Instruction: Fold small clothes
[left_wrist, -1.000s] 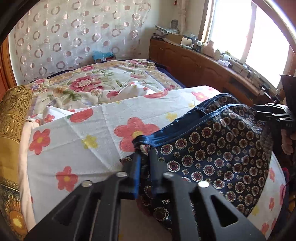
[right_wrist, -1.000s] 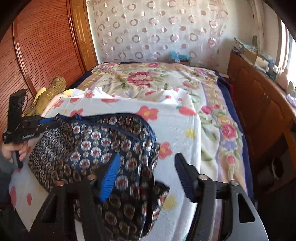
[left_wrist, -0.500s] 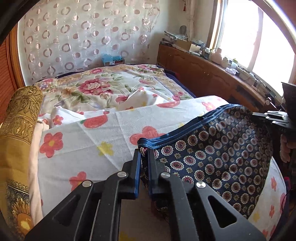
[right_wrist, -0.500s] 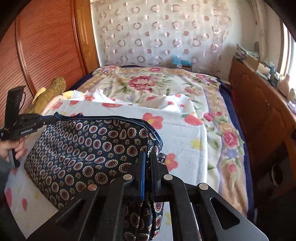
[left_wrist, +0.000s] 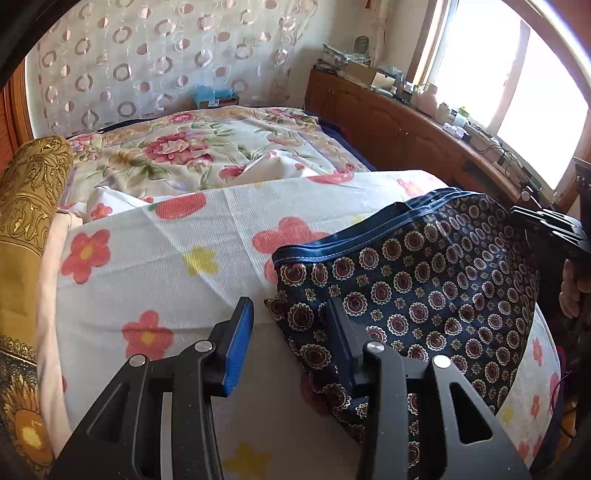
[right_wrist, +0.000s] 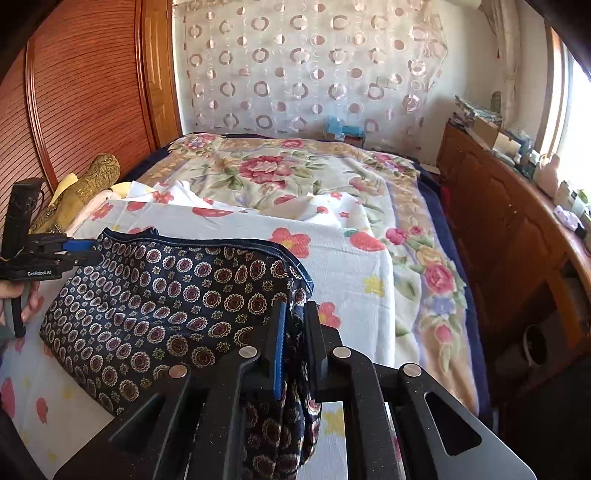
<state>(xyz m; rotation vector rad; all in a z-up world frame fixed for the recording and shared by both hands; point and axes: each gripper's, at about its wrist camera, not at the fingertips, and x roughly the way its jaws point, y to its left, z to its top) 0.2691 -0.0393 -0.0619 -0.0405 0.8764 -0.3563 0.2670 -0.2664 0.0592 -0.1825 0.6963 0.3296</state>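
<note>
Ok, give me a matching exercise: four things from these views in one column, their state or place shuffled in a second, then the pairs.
1. left tongs
2. right tongs
3. patterned navy garment
4. gold cushion

A. clamped on a fabric corner
B. at the bed's left edge
C. open, holding nothing
D. spread on the flowered sheet

Pairs: 1-C, 2-A, 3-D, 4-B
</note>
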